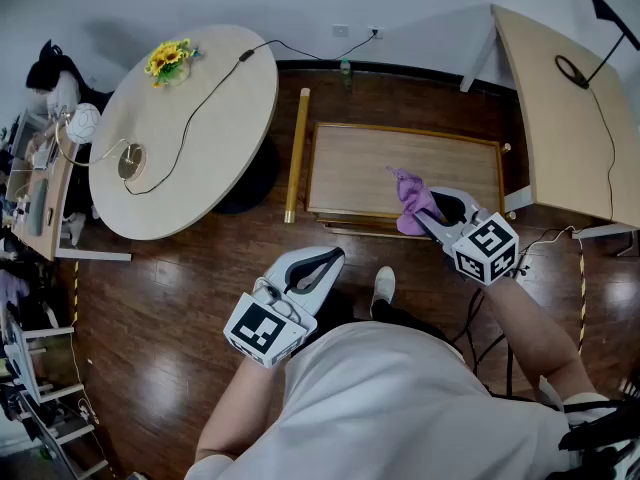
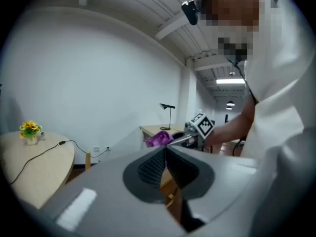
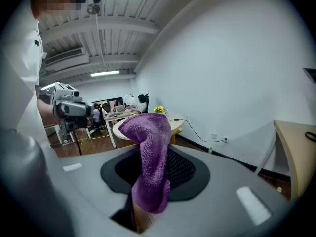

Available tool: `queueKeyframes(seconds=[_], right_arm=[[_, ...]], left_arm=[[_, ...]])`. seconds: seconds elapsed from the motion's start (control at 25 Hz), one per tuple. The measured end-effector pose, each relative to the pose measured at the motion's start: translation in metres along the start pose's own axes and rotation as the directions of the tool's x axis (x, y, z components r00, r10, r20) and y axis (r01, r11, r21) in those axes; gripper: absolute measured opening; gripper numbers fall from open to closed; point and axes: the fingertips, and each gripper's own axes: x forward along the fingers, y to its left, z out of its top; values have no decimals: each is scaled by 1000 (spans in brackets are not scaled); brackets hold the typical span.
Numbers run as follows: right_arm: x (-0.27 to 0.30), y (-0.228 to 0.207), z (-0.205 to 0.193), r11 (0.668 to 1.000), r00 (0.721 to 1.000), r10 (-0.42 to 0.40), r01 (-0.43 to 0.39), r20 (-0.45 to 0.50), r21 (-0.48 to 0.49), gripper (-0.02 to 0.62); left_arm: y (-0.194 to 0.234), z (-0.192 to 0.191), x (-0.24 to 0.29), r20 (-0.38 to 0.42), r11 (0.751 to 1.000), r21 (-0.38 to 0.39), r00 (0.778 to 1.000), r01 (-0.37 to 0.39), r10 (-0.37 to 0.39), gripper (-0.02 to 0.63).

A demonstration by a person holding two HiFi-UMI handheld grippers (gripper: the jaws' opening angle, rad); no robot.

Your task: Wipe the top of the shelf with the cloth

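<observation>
A low wooden shelf [image 1: 350, 168] with a flat rectangular top stands on the dark floor ahead of me. My right gripper [image 1: 432, 211] is shut on a purple cloth [image 1: 412, 200], which hangs over the shelf's front right edge. In the right gripper view the purple cloth [image 3: 149, 157] drapes out from between the shut jaws. My left gripper [image 1: 325, 259] is shut with nothing in it, held over the floor short of the shelf. From the left gripper view, the cloth [image 2: 158, 139] and right gripper [image 2: 190, 132] show beyond its closed tips.
A round pale table [image 1: 190, 128] with a cable and yellow flowers [image 1: 168, 60] stands to the left. A wooden post [image 1: 297, 153] lies beside the shelf. A desk [image 1: 565, 108] with a lamp sits at right. Cables trail on the floor near my right arm.
</observation>
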Motion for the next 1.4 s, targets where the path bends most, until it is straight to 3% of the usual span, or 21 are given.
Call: queueKeyframes(seconds=[0.32, 0.64, 0.92, 1.16, 1.4], right_arm=[[116, -66, -31, 997, 995, -43, 48, -90, 56, 126], [243, -87, -55, 980, 983, -70, 100, -169, 171, 126], [341, -108, -72, 977, 967, -79, 123, -242, 173, 126], [379, -122, -99, 970, 947, -76, 142, -313, 196, 126], [351, -146, -126, 957, 925, -119, 204, -361, 208, 126]], left_arm=[[39, 6, 37, -32, 998, -5, 998, 57, -57, 21], [92, 10, 37, -92, 991, 14, 987, 134, -132, 21], [145, 8, 30, -128, 988, 12, 980, 153, -151, 21], [171, 1, 29, -150, 982, 9, 971, 190, -187, 21], [171, -5, 39, -153, 969, -11, 958, 245, -244, 21]])
